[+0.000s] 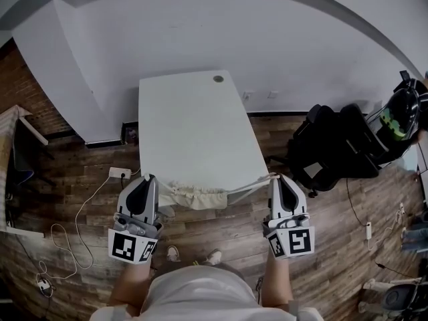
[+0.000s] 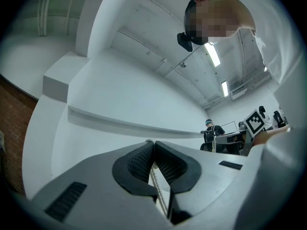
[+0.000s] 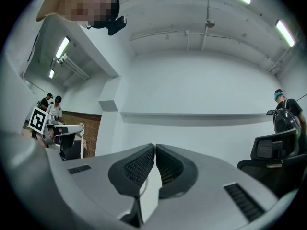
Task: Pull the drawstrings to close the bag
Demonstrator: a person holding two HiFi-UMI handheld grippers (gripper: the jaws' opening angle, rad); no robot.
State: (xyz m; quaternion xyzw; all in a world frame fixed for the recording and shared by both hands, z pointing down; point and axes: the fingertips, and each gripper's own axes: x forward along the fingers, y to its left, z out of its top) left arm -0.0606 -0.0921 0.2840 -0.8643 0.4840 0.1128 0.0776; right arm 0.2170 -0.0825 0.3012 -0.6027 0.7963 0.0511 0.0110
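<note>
Head view: bag (image 1: 197, 196) sags over the table's (image 1: 194, 126) near edge, lower centre, between left gripper (image 1: 148, 178) and right gripper (image 1: 277, 177); open floor (image 1: 341, 226) flanks both.

Left gripper view: jaws pinch the cord (image 2: 161, 198).

Right gripper view: jaws closed, seemingly on cord.

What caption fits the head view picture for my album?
Left gripper and right gripper each clamp a drawstring of the cloth bag at the edge of the table.
</note>
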